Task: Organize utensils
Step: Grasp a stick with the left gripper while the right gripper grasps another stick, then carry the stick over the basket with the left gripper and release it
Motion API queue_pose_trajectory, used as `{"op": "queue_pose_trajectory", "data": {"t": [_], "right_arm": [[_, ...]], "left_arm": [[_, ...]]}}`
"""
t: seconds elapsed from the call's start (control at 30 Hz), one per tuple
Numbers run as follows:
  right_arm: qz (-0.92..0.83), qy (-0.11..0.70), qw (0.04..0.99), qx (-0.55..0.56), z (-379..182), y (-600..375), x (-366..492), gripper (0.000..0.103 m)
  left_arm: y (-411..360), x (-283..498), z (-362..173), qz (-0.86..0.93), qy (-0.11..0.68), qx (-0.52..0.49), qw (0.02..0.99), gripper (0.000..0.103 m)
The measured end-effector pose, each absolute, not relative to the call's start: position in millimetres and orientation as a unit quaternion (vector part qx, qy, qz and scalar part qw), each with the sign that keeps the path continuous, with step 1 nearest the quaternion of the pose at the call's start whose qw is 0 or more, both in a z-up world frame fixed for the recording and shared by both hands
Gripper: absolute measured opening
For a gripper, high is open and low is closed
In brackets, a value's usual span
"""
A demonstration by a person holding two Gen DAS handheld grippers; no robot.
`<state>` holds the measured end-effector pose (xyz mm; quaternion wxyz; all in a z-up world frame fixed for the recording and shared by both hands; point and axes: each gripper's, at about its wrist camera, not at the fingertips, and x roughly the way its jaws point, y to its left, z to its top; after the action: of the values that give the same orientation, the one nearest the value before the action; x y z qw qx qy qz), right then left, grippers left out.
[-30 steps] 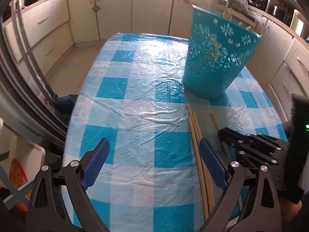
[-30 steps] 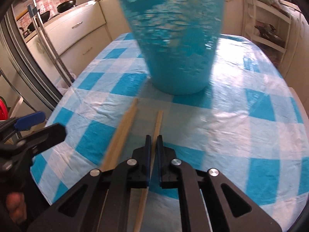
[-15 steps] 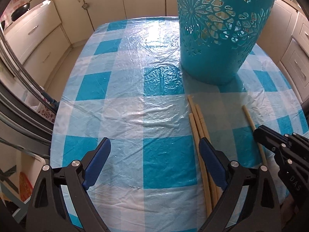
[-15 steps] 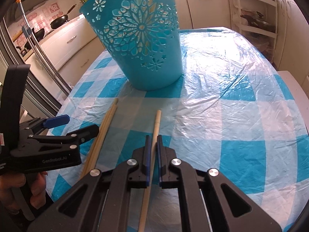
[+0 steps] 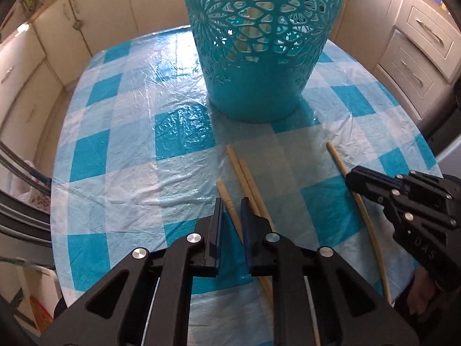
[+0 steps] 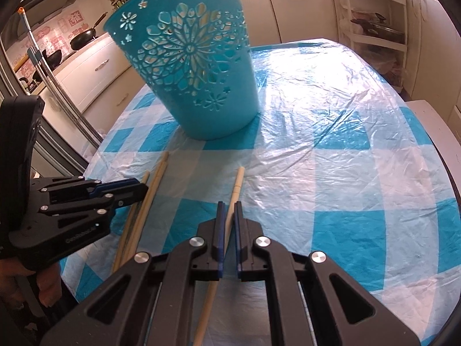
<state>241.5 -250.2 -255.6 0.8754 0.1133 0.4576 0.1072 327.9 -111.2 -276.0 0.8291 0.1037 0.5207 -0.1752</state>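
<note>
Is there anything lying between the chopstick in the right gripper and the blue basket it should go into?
Nothing visible does. The right gripper is shut on the single chopstick, and only bare checked tablecloth lies between its tip and the blue basket. The other chopsticks lie off to its left, beside the left gripper.

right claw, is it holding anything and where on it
The right claw grips a lone chopstick partway along its shaft, with the far end sticking out ahead.

Bright glare, fisheye-warped edges
</note>
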Motion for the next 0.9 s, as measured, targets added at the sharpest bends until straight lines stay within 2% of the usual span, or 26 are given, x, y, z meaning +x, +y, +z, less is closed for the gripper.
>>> {"op": "queue_pose_trajectory", "data": {"t": [0.17, 0.6, 0.73, 0.83, 0.9], "right_arm": [[0.107, 0.461, 0.875, 0.103, -255, -246, 246, 0.007], [0.106, 0.454, 0.878, 0.109, -256, -250, 253, 0.008], [0.111, 0.451, 0.876, 0.128, -258, -255, 252, 0.008], [0.114, 0.449, 0.875, 0.137, -259, -257, 253, 0.008], [0.116, 0.449, 0.874, 0.145, -259, -259, 253, 0.008]], "left_arm": [[-110, 333, -276, -0.203, 0.534, 0.107, 0.814, 0.005], [-103, 333, -270, -0.191, 0.524, 0.124, 0.821, 0.005], [-81, 328, -223, -0.222, 0.495, 0.049, 0.838, 0.005], [-61, 327, -155, -0.255, 0.422, -0.022, 0.87, 0.005], [-52, 326, -104, -0.27, 0.343, -0.058, 0.898, 0.005]]}}
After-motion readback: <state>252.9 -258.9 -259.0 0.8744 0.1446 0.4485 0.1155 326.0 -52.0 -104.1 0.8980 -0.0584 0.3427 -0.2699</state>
